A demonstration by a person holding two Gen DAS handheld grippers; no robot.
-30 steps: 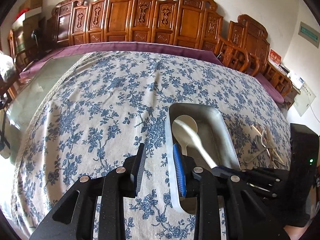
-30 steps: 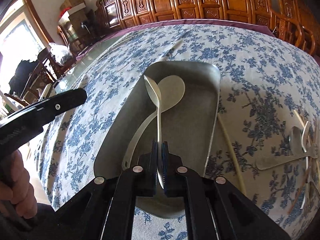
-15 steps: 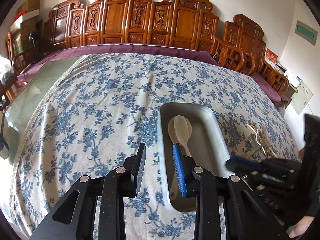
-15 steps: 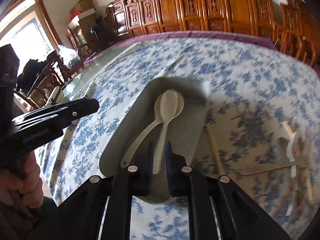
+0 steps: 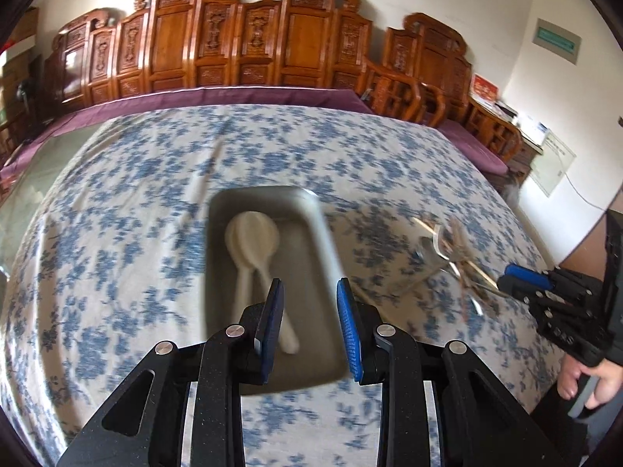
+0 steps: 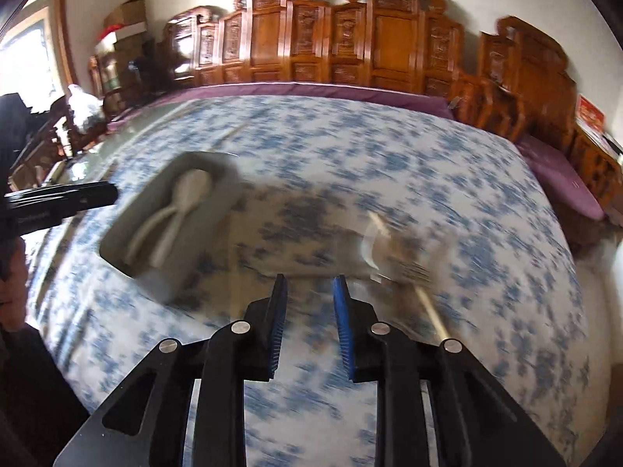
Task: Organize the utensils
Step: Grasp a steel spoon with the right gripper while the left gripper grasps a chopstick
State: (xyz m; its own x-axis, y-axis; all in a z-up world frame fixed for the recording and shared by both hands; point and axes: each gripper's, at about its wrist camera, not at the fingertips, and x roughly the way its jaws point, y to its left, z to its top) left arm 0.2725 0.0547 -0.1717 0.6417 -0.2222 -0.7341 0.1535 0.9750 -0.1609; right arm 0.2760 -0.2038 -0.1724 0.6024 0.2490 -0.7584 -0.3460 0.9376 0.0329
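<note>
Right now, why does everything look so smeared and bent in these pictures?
Left wrist view: tablecloth and tray motion-blurred, gripper sharp. Right wrist view: heavier streaking over the loose utensils. Both views: fisheye curves the table edge and chairs.

Two white spoons [image 5: 253, 249] are lying side by side in the grey metal tray [image 5: 218, 272], bowls pointing away, just ahead of the left gripper [image 5: 309, 311]. Remaining utensils [image 6: 397, 260], blurred, are lying heaped on the cloth just ahead-right of the right gripper [image 6: 309, 307].
</note>
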